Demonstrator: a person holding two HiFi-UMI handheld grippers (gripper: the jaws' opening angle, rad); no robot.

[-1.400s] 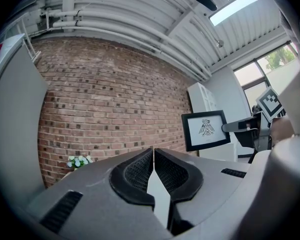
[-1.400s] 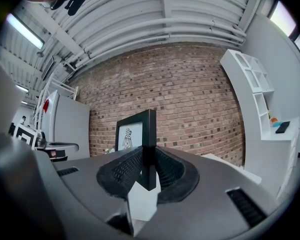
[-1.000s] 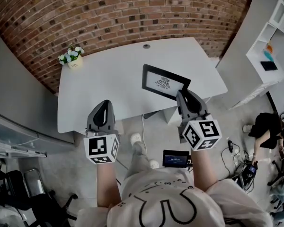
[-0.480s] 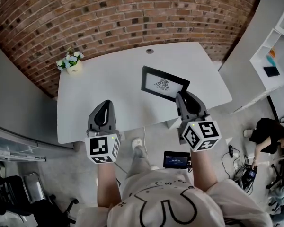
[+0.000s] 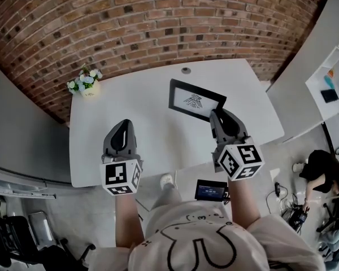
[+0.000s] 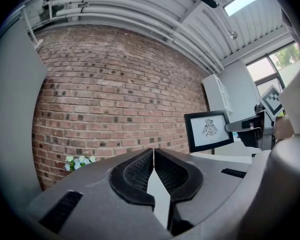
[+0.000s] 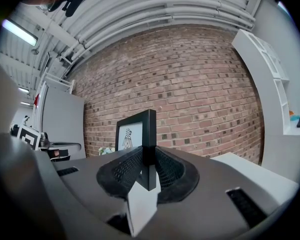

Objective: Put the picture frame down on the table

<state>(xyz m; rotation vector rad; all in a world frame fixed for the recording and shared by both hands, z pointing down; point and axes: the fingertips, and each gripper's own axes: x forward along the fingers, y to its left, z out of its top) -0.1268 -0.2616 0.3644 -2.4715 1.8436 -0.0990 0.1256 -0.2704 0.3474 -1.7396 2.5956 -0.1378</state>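
Observation:
A black picture frame (image 5: 195, 99) with a white print of a bird figure hangs above the right half of the white table (image 5: 130, 112). My right gripper (image 5: 218, 113) is shut on its near edge. In the right gripper view the frame (image 7: 135, 131) stands upright with its edge pinched between the pads of that gripper (image 7: 149, 156). My left gripper (image 5: 124, 123) hovers over the table's front left part, shut with nothing in it, its pads meeting (image 6: 153, 151). From the left gripper view the frame (image 6: 208, 130) shows to the right.
A small pot of white flowers (image 5: 86, 82) stands at the table's back left corner, and a round cable hole (image 5: 186, 70) lies at the back edge. A brick wall (image 5: 158, 21) runs behind. White shelves (image 5: 333, 78) stand at the right, with a person (image 5: 322, 168) on the floor.
Both grippers have travelled forward over the table, which now lies further beneath them. The frame went along in the right gripper, held as before.

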